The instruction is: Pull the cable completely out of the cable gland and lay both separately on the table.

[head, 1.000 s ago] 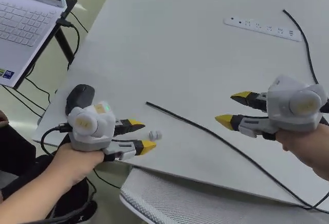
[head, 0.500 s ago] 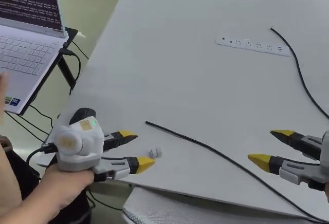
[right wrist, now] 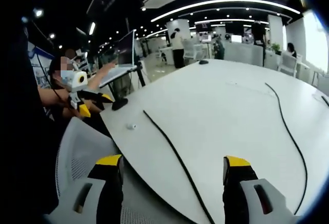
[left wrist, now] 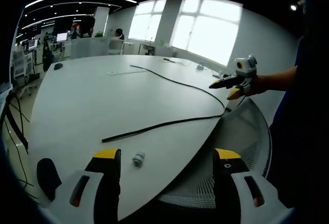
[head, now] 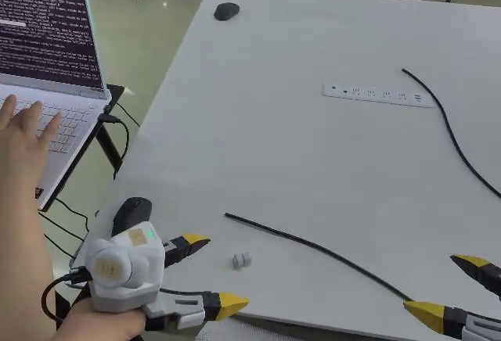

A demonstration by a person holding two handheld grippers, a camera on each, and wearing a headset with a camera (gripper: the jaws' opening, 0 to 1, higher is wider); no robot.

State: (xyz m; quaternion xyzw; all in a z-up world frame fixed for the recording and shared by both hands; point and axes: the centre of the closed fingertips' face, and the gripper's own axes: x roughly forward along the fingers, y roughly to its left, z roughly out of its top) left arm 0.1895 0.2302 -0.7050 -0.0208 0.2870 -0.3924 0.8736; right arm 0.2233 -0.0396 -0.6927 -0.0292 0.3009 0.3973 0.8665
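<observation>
a: how do the jaws stand?
b: the left gripper (head: pixel 218 272), with yellow-tipped black jaws, gapes wide and grips nothing. the right gripper (head: pixel 442 285) is the same, spread and empty, low at 4 o'clock in the head view.
a: and the task's things?
b: the small white plastic cable gland (head: pixel 240 260) lies on the white table surface (head: pixel 274 138), near the left jaws at their 2 o'clock. the thin black cable (head: pixel 313 245) is free of it. its end sits apart, at 11 o'clock of the gland, and it runs off toward 4 o'clock.
a: handling?
b: the gland looks light, hard and apt to skid, so pinch across its body. the cable seems limp and light, so take it near its end.
</observation>
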